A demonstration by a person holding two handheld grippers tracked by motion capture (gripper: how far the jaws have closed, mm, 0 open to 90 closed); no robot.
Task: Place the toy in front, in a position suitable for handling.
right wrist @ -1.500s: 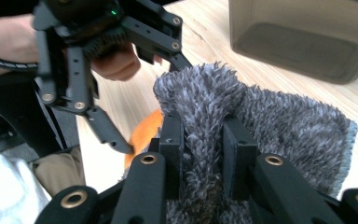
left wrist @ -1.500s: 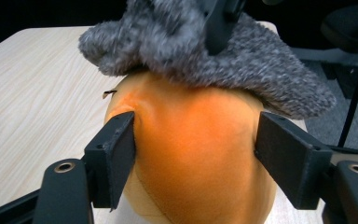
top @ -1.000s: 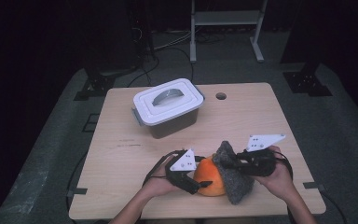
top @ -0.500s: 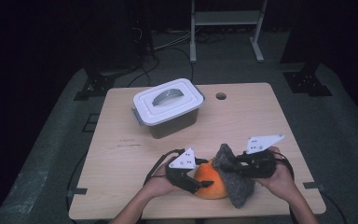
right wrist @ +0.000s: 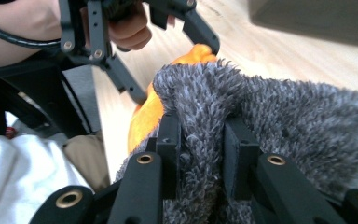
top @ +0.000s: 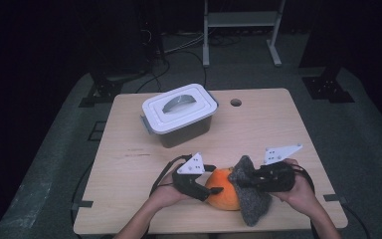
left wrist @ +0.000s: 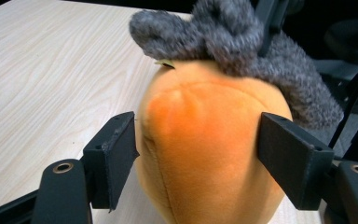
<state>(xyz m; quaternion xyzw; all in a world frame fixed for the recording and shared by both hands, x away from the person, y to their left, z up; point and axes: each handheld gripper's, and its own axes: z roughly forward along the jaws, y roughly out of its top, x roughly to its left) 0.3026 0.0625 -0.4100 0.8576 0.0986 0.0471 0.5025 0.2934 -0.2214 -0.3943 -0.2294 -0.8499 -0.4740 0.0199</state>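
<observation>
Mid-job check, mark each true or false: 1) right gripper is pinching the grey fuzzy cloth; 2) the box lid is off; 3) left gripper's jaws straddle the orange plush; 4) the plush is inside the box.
1) True: the right gripper is shut on the grey fuzzy cloth.
2) False: the white lid sits on the box.
3) True: the left gripper has a jaw at each side of the orange plush.
4) False: it lies on the table near the front edge.
</observation>
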